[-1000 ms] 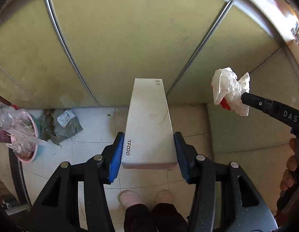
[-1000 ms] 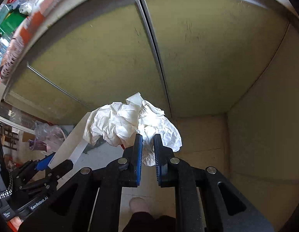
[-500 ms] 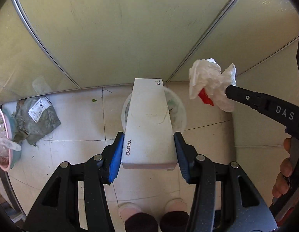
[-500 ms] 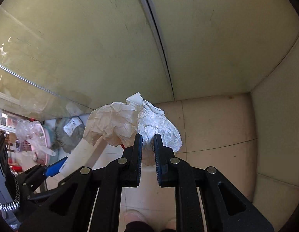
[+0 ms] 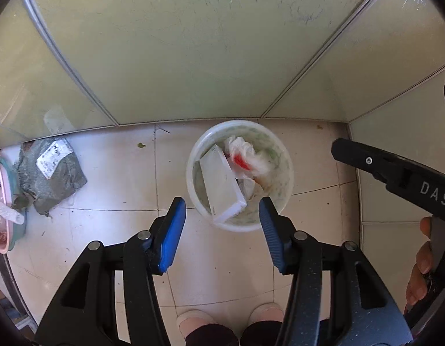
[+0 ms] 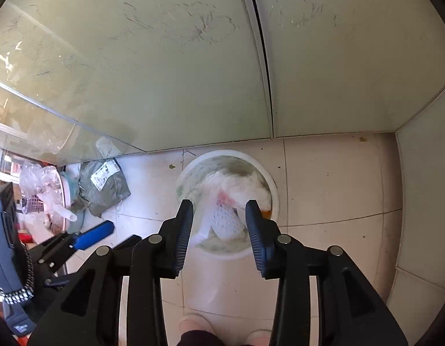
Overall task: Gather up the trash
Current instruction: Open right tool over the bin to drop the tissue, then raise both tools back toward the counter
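Left wrist: one bucket [image 5: 285, 155], one box [image 5: 222, 184], maybe one wad; left gripper [image 5: 222, 230] spread, right gripper [image 6: 219, 230] opening, both empty.

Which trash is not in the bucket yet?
The grey mailing bag lies on the floor, left of the white bucket; the white box and crumpled paper are inside.

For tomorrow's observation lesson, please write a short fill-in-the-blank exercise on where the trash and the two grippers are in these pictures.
1. The white box lies tilted inside the round white ____.
2. The crumpled paper beside the box shows a patch coloured ____.
3. The left gripper has nothing between its ____ pads.
4. The grey parcel lies on the ____, outside the bucket; the right gripper is opening, empty.

Missing words: bucket; red; blue; floor
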Available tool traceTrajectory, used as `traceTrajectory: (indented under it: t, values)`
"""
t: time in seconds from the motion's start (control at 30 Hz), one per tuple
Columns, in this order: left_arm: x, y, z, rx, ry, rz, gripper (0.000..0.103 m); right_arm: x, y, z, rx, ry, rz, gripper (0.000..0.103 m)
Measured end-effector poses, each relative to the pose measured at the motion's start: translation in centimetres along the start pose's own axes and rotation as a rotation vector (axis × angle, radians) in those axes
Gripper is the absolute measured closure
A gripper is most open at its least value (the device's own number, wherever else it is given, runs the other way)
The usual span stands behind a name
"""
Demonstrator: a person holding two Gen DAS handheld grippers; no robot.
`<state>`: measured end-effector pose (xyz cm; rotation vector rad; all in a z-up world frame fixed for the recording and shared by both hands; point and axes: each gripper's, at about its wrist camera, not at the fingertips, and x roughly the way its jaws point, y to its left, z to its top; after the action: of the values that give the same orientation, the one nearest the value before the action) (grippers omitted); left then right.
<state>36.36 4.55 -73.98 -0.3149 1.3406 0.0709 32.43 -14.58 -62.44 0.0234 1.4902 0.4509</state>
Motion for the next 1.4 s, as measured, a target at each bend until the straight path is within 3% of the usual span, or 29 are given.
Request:
traceTrajectory:
  t: [0.13, 0.33, 0.67, 0.9, 1.17, 1.4]
  values:
    - [-4.3, -0.2, 0.2, -0.007, -0.014, -0.001, 0.051, -3.6, 0.0, 0.2, -0.011, -0.002, -0.012, 0.068]
    - [-13.6, -1.1, 1.0, -0.005, -0.076, 0.015, 0.051, -11.2, 2.7, 0.9, -0.023, -0.014, -0.021, 0.068]
    - [-34.0, -4.8, 2.2, 0.040, -0.224, 0.010, 0.051, -27.7, 8.6, 1.4, -0.077, -0.113, -0.047, 0.068]
    - [-47.8, -6.0, 2.5, 0.076, -0.396, -0.009, 0.048, -40.5, 13.0, 1.2, -0.095, -0.284, -0.037, 0.067]
    - [-63.3, -6.1, 2.9, 0.135, -0.669, -0.046, 0.039, -53.2, 18.1, 0.6, -0.116, -0.546, -0.057, 0.064]
    - [-71.9, -6.3, 2.0, 0.196, -0.853, -0.036, 0.031, -60.6, 22.0, 0.1, -0.142, -0.754, -0.087, 0.062]
